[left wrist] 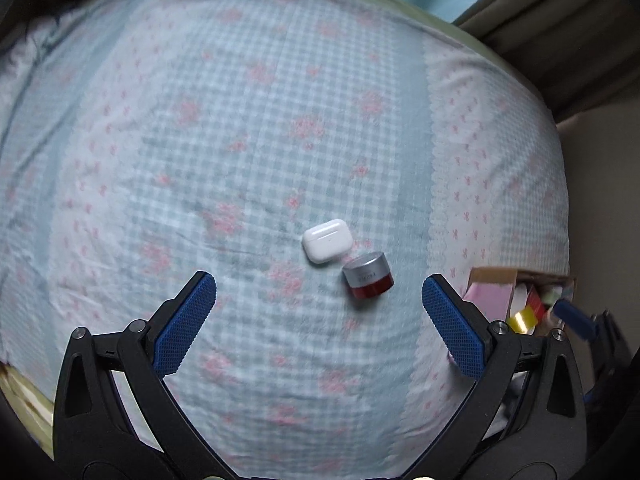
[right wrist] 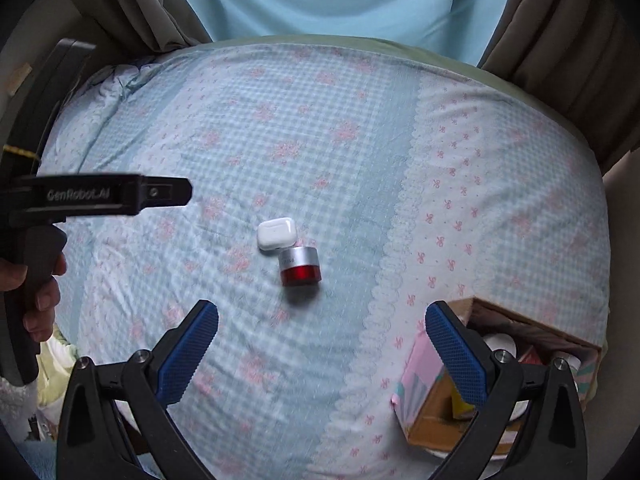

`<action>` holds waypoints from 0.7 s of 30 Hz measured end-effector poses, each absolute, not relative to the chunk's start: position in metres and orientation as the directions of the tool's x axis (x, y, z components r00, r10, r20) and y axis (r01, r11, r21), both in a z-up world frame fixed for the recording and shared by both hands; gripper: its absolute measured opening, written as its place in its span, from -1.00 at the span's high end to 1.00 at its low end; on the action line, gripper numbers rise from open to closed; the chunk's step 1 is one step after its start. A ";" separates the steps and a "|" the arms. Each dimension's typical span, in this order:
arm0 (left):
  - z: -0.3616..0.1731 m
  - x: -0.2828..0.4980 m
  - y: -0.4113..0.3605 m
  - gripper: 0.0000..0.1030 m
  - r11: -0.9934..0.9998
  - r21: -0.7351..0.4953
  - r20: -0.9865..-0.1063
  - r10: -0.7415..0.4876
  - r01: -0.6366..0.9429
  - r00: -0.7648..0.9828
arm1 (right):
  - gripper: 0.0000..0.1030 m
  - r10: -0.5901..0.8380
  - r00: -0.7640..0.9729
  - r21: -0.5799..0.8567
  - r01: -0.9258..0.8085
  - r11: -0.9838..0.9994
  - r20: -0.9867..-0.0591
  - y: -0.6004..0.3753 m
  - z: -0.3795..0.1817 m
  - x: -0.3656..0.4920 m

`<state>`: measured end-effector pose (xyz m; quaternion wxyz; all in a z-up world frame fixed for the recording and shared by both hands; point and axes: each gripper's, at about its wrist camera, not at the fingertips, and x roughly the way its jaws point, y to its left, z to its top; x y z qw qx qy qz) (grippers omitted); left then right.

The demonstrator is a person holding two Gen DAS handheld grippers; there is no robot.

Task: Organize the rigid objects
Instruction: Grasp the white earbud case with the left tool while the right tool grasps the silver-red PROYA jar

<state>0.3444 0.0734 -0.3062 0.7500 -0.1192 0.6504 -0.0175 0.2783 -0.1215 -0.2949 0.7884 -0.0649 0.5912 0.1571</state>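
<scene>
Red jar (right wrist: 301, 267) ahead of the spread right claw (right wrist: 322, 344), untouched.

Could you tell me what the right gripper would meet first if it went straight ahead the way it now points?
Probably the red jar with the silver lid, which lies just ahead between the open right gripper fingers' lines, slightly left of centre. The white earbud case sits right behind it. Depth is uncertain.

This is a bedroom at home, because there is a soft bed (right wrist: 360, 152) with a blue checked cover with pink flowers, brown curtains (right wrist: 560, 32) behind its far edge, and a cardboard box (right wrist: 436, 416) of small things at its right edge
</scene>
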 end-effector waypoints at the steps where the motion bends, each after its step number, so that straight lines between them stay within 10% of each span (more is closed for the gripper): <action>1: -0.317 0.350 0.074 -0.99 0.965 -0.212 -0.972 -0.192 -0.155 0.135 | -1.00 0.171 0.254 0.081 -0.329 0.941 -0.952 -0.122 -0.301 0.281; 21: -0.475 0.385 0.046 -0.76 0.893 -0.191 -0.967 -0.243 -0.407 -0.078 | -0.64 0.359 0.157 0.272 -0.405 0.873 -0.920 -0.110 -0.444 0.302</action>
